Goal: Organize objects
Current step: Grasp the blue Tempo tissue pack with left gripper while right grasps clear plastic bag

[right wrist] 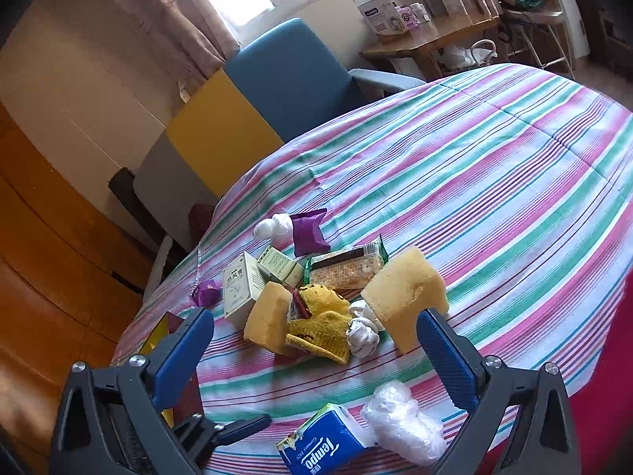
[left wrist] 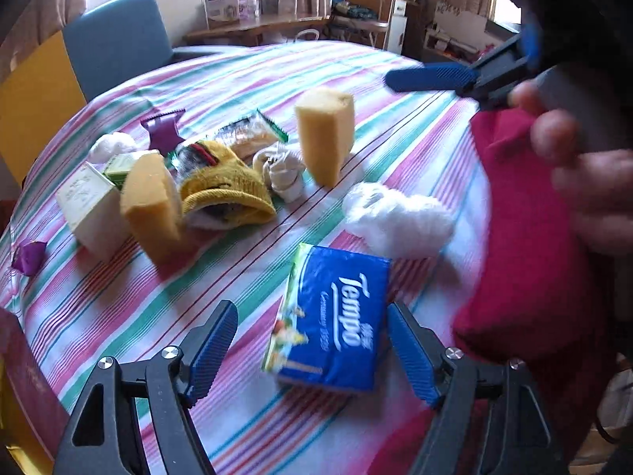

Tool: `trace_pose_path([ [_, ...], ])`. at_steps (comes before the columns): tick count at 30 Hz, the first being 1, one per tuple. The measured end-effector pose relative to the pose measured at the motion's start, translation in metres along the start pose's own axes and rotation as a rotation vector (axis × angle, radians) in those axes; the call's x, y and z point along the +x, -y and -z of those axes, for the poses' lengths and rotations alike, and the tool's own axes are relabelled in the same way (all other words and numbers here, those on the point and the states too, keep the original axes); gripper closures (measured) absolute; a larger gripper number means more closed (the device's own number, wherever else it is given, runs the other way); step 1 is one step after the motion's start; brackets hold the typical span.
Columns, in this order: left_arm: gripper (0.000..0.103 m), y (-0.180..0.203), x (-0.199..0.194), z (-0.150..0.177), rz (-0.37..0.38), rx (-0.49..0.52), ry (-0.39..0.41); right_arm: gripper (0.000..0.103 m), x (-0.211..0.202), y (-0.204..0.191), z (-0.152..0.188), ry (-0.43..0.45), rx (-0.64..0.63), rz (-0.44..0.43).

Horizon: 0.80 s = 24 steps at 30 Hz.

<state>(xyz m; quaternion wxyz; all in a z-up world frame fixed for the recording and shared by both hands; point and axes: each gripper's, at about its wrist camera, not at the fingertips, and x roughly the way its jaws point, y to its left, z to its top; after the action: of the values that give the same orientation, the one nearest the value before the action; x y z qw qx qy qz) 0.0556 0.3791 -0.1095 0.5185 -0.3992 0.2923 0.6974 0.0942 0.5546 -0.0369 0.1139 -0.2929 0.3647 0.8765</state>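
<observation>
A blue Tempo tissue pack (left wrist: 336,324) lies on the striped tablecloth (left wrist: 395,138) between the open fingers of my left gripper (left wrist: 312,352), not gripped. It also shows in the right wrist view (right wrist: 320,451). My right gripper (right wrist: 316,356) is open and empty above the table; one of its fingers (left wrist: 431,79) shows in the left wrist view. A pile sits further off: two yellow sponges (left wrist: 326,134) (left wrist: 152,206), a yellow knit hat (left wrist: 225,186), a white sock ball (left wrist: 285,174), a cream box (left wrist: 89,206), snack packets (right wrist: 348,269).
A crumpled clear plastic bag (left wrist: 395,217) lies right of the tissue pack. A purple wrapper (left wrist: 27,257) lies at the left. A red cloth (left wrist: 534,257) covers the right side. A blue chair (right wrist: 292,79) and a yellow panel (right wrist: 221,134) stand beyond the table.
</observation>
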Motion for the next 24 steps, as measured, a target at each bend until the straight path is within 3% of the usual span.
trace_pose_path([
  [3,0.051,-0.004,0.007,0.005,0.022,-0.038,-0.011,0.0,0.001,0.001,0.0,-0.001,0.007,-0.002],
  [7,0.051,-0.015,-0.004,0.024,0.037,-0.109,0.018,0.0,0.004,0.002,-0.001,-0.018,0.009,0.014],
  [12,0.05,-0.027,-0.022,0.055,-0.057,-0.15,0.045,0.0,0.013,-0.003,0.0,-0.081,-0.028,0.048],
  [15,0.05,-0.031,-0.03,0.069,-0.075,-0.169,0.049,0.002,0.025,-0.011,0.004,-0.172,-0.085,0.093],
  [20,0.05,-0.033,-0.042,0.084,-0.085,-0.187,0.058,0.026,0.049,-0.03,0.024,-0.412,-0.259,0.223],
  [24,0.051,-0.033,-0.051,0.089,-0.05,-0.207,0.079,0.027,0.06,-0.03,0.038,-0.537,-0.367,0.335],
])
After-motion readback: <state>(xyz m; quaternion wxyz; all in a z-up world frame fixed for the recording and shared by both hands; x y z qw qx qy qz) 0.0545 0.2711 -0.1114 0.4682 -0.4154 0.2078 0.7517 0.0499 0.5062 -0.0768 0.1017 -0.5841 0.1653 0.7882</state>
